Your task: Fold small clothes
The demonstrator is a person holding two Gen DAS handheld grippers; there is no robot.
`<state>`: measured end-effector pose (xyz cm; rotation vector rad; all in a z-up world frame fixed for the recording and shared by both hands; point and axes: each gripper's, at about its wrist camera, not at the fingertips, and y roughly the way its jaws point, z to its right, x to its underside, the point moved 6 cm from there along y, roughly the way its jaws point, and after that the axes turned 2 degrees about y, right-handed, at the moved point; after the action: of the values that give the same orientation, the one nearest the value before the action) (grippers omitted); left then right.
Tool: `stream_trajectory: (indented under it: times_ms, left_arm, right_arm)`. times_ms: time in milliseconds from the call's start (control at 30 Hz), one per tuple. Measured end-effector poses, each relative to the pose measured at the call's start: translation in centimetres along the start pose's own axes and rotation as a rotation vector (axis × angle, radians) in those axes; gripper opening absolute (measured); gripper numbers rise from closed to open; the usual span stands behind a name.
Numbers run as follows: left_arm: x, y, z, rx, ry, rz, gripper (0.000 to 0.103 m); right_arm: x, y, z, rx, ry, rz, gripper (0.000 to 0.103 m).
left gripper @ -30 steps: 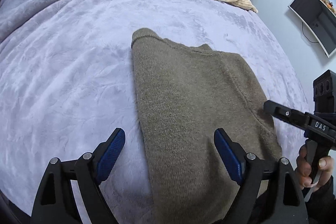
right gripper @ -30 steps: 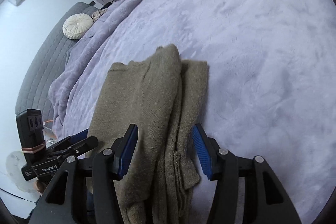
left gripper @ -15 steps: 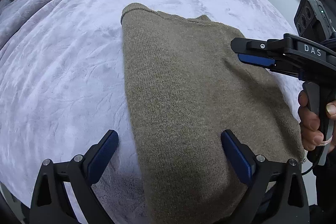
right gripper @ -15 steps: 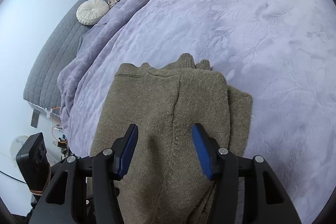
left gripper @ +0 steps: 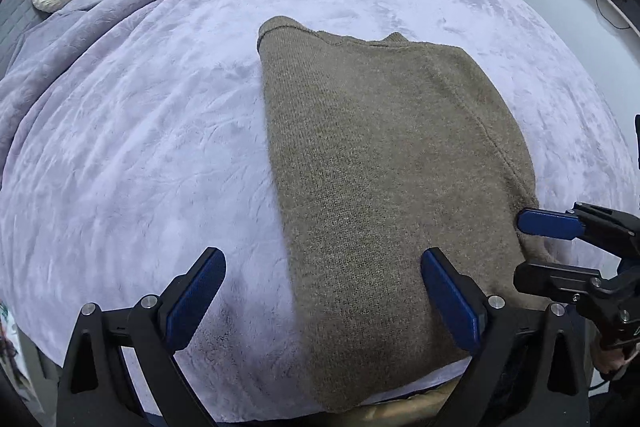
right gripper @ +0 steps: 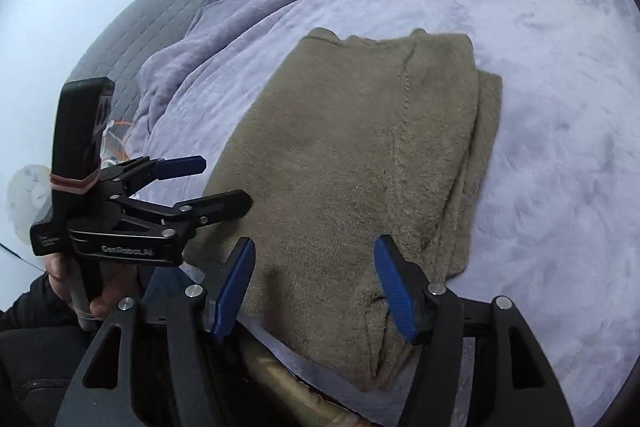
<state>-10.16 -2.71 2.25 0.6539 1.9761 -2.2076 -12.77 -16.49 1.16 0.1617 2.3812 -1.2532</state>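
From the left wrist view, the left claw [left gripper: 318,293] is hanging wide open above the near edge of the olive sweater [left gripper: 384,179], which is lying folded on the lavender blanket [left gripper: 152,131] (nothing is pinched between its pads). The right claw [left gripper: 548,247] is poking in from the right.

From the right wrist view, the right claw [right gripper: 314,285] is opening over the sweater's [right gripper: 360,155] near hem without pressing on it, while the left claw [right gripper: 208,183] is hovering open beside the sweater's left edge.
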Motion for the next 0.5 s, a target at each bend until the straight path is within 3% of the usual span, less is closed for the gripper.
stream_trajectory:
  times_ms: [100, 200, 500]
  left_arm:
    - [0.1, -1.3, 0.5, -0.052, 0.028, 0.025, 0.099]
    - [-0.4, -2.6, 1.1, -0.056, 0.036, 0.048, 0.099]
    - [-1.5, -3.9, 1.9, -0.064, -0.001, 0.101, 0.099]
  right_arm:
    - [-0.1, -1.7, -0.6, -0.007, 0.016, 0.043, 0.066]
    - [-0.2, -3.9, -1.8, 0.044, -0.031, 0.082, 0.066]
    - [-0.2, -7.9, -2.4, 0.384, -0.155, 0.106, 0.066]
